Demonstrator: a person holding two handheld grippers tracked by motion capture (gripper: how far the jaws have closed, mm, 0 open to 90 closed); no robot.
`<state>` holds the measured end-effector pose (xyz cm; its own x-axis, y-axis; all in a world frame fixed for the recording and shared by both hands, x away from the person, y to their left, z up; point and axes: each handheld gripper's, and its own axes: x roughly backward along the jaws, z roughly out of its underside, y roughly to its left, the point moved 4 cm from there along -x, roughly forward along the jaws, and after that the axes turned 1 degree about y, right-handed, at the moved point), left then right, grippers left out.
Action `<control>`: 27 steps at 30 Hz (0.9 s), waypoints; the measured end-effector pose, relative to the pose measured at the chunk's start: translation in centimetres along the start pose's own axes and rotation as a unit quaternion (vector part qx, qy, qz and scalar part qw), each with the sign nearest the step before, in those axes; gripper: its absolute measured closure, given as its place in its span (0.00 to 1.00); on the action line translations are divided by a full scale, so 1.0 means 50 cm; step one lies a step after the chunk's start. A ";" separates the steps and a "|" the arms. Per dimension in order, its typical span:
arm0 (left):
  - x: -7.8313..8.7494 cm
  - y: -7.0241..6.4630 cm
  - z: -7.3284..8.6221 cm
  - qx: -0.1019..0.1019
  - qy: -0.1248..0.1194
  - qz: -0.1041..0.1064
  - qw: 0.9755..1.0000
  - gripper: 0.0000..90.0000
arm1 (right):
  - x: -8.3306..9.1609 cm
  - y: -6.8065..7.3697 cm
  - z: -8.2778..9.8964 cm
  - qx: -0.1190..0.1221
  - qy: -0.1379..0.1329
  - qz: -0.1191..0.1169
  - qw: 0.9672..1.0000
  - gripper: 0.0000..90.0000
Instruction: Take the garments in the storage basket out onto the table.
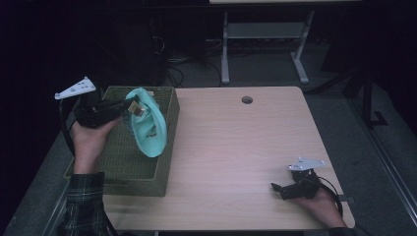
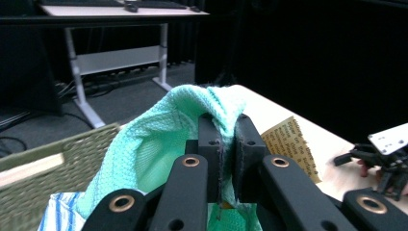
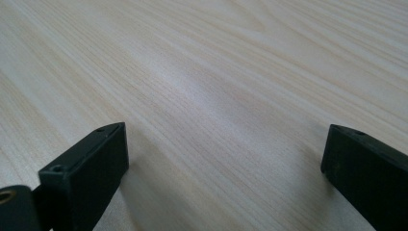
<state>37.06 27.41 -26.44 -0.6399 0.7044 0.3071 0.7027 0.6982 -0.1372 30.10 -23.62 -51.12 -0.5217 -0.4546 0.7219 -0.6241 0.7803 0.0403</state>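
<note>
A mint-green cloth point(image 1: 147, 127) hangs over the woven basket point(image 1: 118, 169) at the table's left, with a tan paper tag point(image 1: 138, 107) near its top. My left gripper point(image 1: 129, 105) is shut on the cloth's upper fold, held up above the basket. In the left gripper view the cloth point(image 2: 159, 139) drapes over the two closed jaws of that gripper point(image 2: 226, 139), and the tag point(image 2: 291, 144) sticks out to the right. My right gripper point(image 1: 276, 189) rests low on the wooden table point(image 1: 236, 147) at the front right. Its jaws stand wide apart over bare wood point(image 3: 216, 96).
A blue-and-white striped fabric point(image 2: 57, 211) lies in the basket under the cloth. The table has a round cable hole point(image 1: 247, 100) near its far edge. Beyond the table stand a desk frame point(image 1: 265, 44) and cables on a dark floor.
</note>
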 end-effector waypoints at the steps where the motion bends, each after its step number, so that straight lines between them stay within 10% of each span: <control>1: -0.003 -0.005 -0.003 -0.001 -0.001 0.004 1.000 0.93 | 0.000 0.000 0.000 0.000 0.000 0.000 1.000 0.02; 27: -0.119 -0.126 -0.028 -0.026 0.007 0.082 0.996 0.93 | 0.000 0.000 0.000 0.000 0.000 0.000 1.000 0.02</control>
<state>36.89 18.63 -26.10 -0.5103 0.8069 0.2976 0.8133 0.5652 -0.1378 30.10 -23.62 -51.12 -0.5218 -0.4543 0.7220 -0.6242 0.7802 0.0398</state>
